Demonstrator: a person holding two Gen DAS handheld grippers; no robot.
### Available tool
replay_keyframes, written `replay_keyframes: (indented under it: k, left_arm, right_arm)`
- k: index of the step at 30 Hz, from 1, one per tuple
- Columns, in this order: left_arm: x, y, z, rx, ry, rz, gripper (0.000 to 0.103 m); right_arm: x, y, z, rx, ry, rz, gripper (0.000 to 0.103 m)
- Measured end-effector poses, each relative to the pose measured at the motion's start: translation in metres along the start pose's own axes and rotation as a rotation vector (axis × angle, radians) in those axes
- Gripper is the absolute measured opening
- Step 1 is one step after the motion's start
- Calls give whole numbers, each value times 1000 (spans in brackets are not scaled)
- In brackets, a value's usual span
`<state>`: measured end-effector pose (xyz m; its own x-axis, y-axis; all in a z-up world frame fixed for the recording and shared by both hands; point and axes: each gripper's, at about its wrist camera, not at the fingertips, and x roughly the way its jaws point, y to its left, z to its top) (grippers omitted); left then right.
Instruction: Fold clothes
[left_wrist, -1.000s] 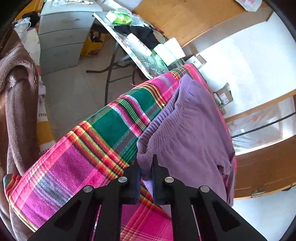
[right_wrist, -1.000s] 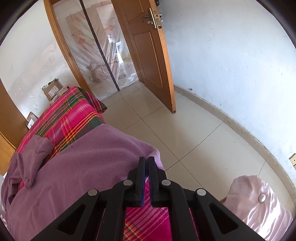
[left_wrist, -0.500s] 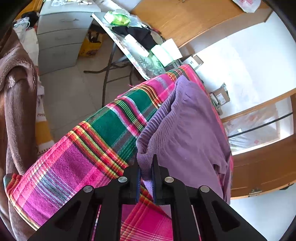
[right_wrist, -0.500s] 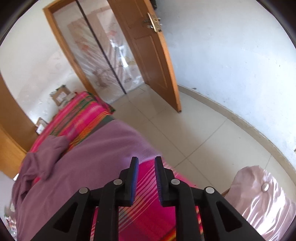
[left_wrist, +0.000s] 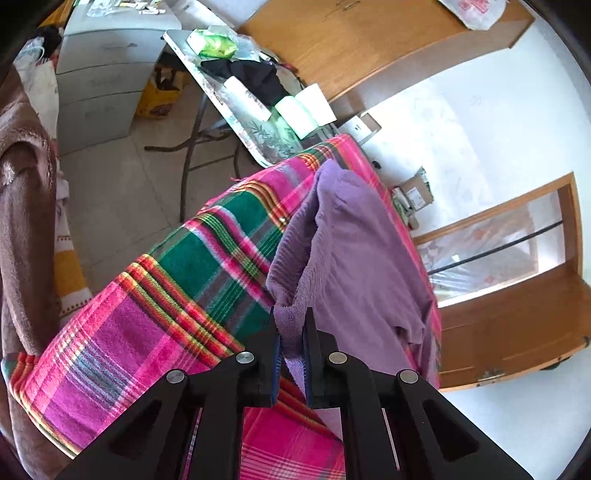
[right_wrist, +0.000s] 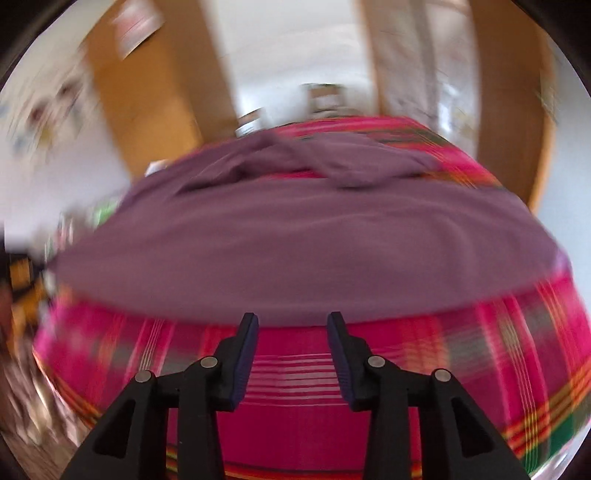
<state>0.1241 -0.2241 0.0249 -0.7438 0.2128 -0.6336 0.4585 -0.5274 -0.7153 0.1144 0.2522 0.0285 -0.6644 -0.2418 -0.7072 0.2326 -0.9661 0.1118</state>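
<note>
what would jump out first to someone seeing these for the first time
The loud pink and green plaid blanket fills the middle of both views, with a purple garment spread over it. In the foreground, the left claw pinches a near edge of that garment, while the right claw hangs open just short of its near hem, in a badly motion-blurred view.

My left matte-black plastic two-finger gripper (left_wrist: 290, 334) carries blue pads and round silver screws, low in frame. My right matte-black two-finger gripper (right_wrist: 291, 332) looks identical, though its view is blurred.
</note>
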Motion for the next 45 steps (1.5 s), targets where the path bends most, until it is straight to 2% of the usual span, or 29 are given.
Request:
replay_keyframes:
  k: [5, 11, 14, 18, 19, 22, 23, 26, 30, 45]
  left_arm:
    - [-4, -13, 4, 35, -5, -24, 9]
    - [-11, -27, 9, 57, -10, -59, 9]
    - [-13, -31, 11, 64, -11, -69, 9]
    - [-14, -31, 12, 58, -9, -78, 9]
    - [-14, -30, 12, 55, -8, -81, 9]
    - [-14, -26, 13, 44, -4, -82, 9]
    - [-13, -23, 13, 38, 0, -79, 9]
    - [-10, -14, 11, 24, 9, -72, 9]
    - [-4, 0, 8, -5, 28, -58, 9]
    - [2, 41, -5, -64, 53, -17, 9]
  right_arm:
    - [10, 39, -1, -225, 9, 7, 48]
    - [25, 79, 5, -341, 14, 15, 50]
    - [31, 109, 7, -440, -5, -9, 52]
    - [46, 136, 10, -509, -19, -74, 52]
    - [50, 138, 11, -511, -20, -83, 50]
    - [53, 134, 15, -501, -20, -132, 36]
    - [53, 128, 16, -485, -20, -162, 35]
    - [54, 111, 17, -443, -4, -210, 24]
    - [52, 102, 13, -438, -2, -240, 4]
    - [36, 116, -10, -549, -39, -269, 3]
